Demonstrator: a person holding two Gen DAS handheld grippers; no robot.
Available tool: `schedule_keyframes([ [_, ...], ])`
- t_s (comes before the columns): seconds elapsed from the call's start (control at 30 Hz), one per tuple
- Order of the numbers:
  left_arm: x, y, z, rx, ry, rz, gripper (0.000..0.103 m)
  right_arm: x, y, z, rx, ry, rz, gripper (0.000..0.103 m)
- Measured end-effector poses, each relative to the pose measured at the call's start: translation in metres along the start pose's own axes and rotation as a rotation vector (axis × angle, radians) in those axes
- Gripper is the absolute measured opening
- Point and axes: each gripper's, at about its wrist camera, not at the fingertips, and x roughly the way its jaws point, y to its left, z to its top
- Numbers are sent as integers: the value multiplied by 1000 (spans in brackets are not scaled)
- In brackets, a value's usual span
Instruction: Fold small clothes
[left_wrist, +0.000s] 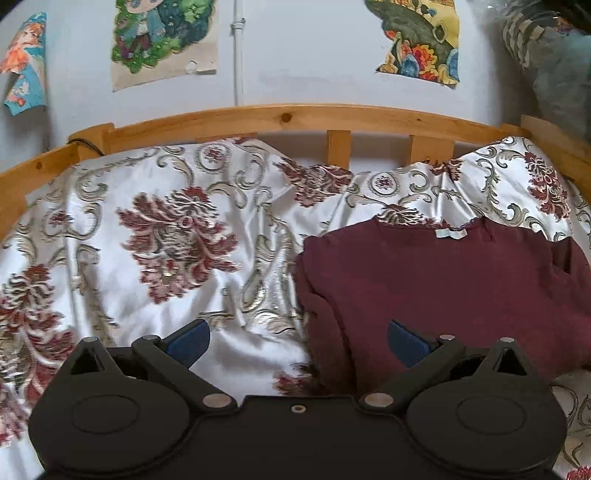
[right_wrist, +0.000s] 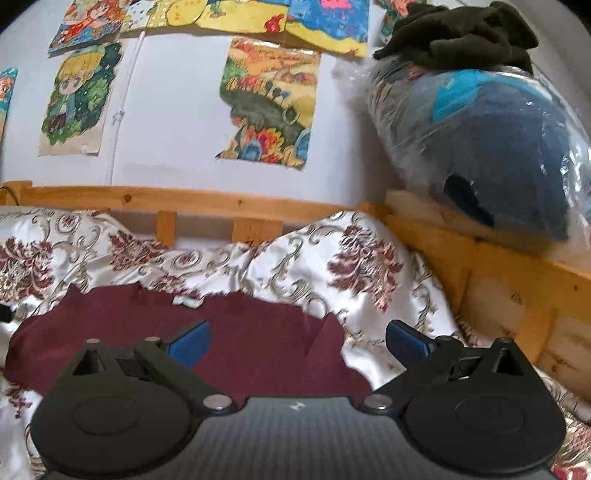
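Pale wall hung with bright cartoon drawings (right_wrist: 269, 103) backs a pine bed rail (left_wrist: 280, 118), and below it spreads a shiny white bedspread with dark-red floral and grey scroll pattern (left_wrist: 177, 236), rumpled into soft ridges. On that cover lies the task's thing, a maroon knitted top (left_wrist: 443, 288), spread fairly flat with its small white neck label (left_wrist: 450, 233) at the far edge, towards the rail. At the far right a blue plush toy wrapped in clear plastic (right_wrist: 498, 147) sits on the bed's side board, well away from the work.

Left gripper (left_wrist: 299, 341) hovers with its blue-padded fingers spread wide and nothing between them. The top's bunched left edge falls between those fingers; most of the cloth runs off ahead and to the right of this claw, while bare bedspread lies ahead and to the left.

Right gripper (right_wrist: 297, 341) is likewise spread wide and empty. Seen from it, the maroon knitted top (right_wrist: 236, 332) lies directly ahead and to the left, and its right edge, with a pointed flap of cloth, falls between the fingers; patterned cover fills the space to the right.

So the garment's long axis runs side to side between the two claws, each one nearest its own side edge. I judge no fold is begun from this pose; each claw would have to drop onto its edge and pinch before carrying it inward.
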Motion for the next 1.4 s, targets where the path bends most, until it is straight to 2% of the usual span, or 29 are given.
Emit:
schedule_keyframes([
  [0.1,9,-2,-5,-4,-6,-40,102,5,9,-4,-41,-1,-2,103],
  [0.2,17,-4,-12,-10,-6,-49,102,13,17,-9,-59,7,6,103],
  [0.4,30,-6,-15,-41,-21,-29,102,45,41,-22,-113,80,54,103],
  [0.67,43,-5,-16,-59,16,-16,102,65,69,-39,-187,127,130,103],
  [1.2,49,17,-17,-202,50,-28,102,69,76,-42,-234,137,106,103],
  [1.4,44,22,-16,-262,19,-85,102,76,83,-48,-306,191,54,103],
])
